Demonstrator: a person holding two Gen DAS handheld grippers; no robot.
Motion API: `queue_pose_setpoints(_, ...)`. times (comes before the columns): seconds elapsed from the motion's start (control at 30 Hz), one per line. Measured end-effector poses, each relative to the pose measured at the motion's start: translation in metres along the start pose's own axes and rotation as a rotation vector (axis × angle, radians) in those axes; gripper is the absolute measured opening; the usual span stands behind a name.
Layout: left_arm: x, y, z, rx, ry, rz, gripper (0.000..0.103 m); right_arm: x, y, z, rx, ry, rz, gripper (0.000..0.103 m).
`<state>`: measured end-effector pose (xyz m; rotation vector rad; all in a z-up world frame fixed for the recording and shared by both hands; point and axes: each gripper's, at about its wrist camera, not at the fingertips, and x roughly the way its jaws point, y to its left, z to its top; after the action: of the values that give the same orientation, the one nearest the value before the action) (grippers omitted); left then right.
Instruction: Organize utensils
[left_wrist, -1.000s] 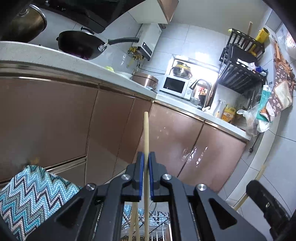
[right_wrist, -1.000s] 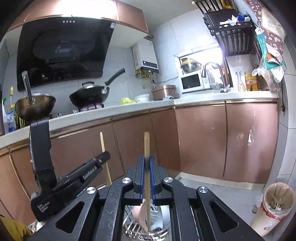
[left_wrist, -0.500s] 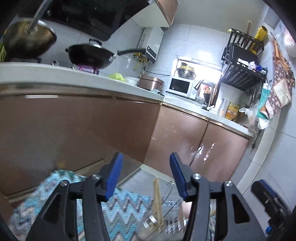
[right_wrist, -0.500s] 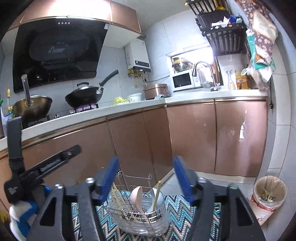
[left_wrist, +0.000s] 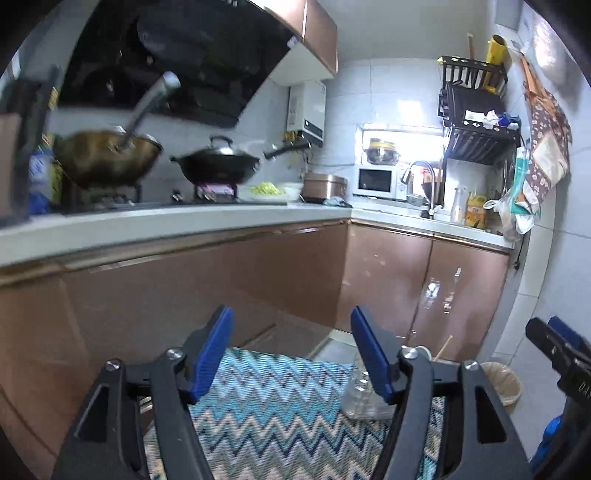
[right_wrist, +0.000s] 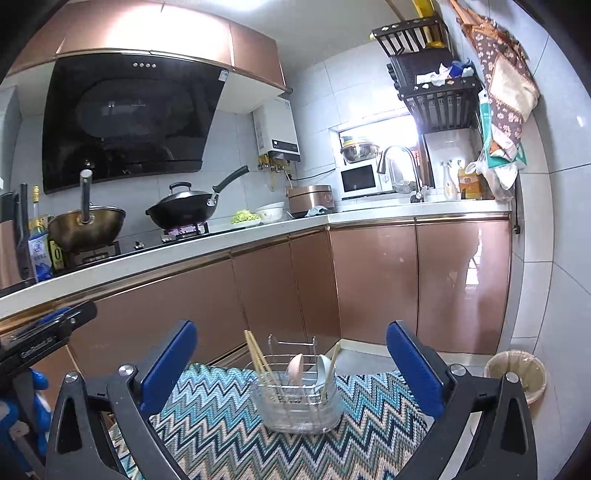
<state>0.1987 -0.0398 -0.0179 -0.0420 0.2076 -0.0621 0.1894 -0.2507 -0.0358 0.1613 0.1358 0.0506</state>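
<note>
— Two chopsticks (right_wrist: 258, 356)?
— Yes, leaning in the wire utensil holder (right_wrist: 297, 400) with a pink spoon (right_wrist: 295, 365), ahead between the right gripper (right_wrist: 291, 363) fingers, which have just spread wide, empty.
— Left gripper (left_wrist: 291, 349)?
— Likewise just opened, empty.

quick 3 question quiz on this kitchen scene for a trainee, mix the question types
1. True or false: the right tool is clamped on a wooden chopstick.
2. Which spoon in the wire utensil basket stands nearer the pair of wooden chopsticks: A pink spoon, B pale blue spoon?
3. Fill in: the basket stands on a zigzag-patterned ____.

Key
1. False: both it and the left tool are open and empty, jaws having just opened.
2. A
3. mat
</note>
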Motion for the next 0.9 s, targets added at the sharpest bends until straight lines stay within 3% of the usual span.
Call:
queue_pose_setpoints(0.4, -0.111, 0.028, 0.001, 0.036, -0.069, 0.111, 0.078, -0.065, 0.047, -0.005, -0.01, -0.01, 0.01, 0.103)
queue_pose_setpoints(0.9, -0.165, 0.057, -0.009, 0.013, -0.067, 0.198, 0.082, -0.108, 0.081, -0.013, -0.058, -0.066, 0.135, 0.103)
